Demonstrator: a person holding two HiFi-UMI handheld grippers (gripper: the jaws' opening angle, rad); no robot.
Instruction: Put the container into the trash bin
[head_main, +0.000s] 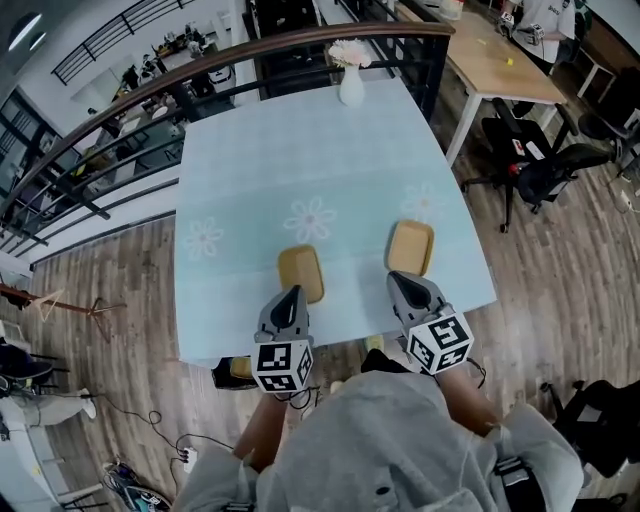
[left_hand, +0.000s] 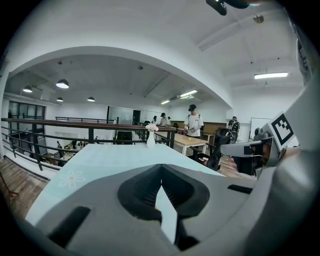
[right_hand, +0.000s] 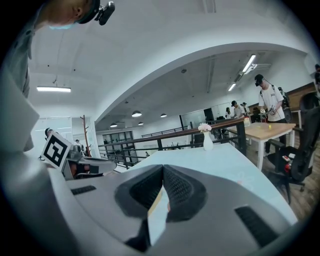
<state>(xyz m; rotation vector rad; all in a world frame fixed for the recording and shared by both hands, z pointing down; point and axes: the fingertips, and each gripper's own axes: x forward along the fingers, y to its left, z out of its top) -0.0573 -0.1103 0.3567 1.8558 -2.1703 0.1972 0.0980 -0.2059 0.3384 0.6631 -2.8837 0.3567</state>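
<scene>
Two shallow tan containers lie on the pale blue tablecloth (head_main: 300, 160): one (head_main: 300, 270) near the middle, the other (head_main: 411, 246) to its right. My left gripper (head_main: 292, 294) is just at the near edge of the left container, its jaws closed tip to tip with nothing between them. My right gripper (head_main: 401, 279) sits at the near edge of the right container, also shut and empty. In the left gripper view the shut gripper (left_hand: 161, 168) points along the table. In the right gripper view a tan sliver shows behind the closed gripper (right_hand: 163, 168).
A white vase with flowers (head_main: 351, 80) stands at the table's far edge, against a dark railing (head_main: 250, 50). A dark bin-like thing (head_main: 232, 371) sits on the floor under the near left edge. Office chairs (head_main: 540, 165) and a wooden table (head_main: 500, 60) stand to the right.
</scene>
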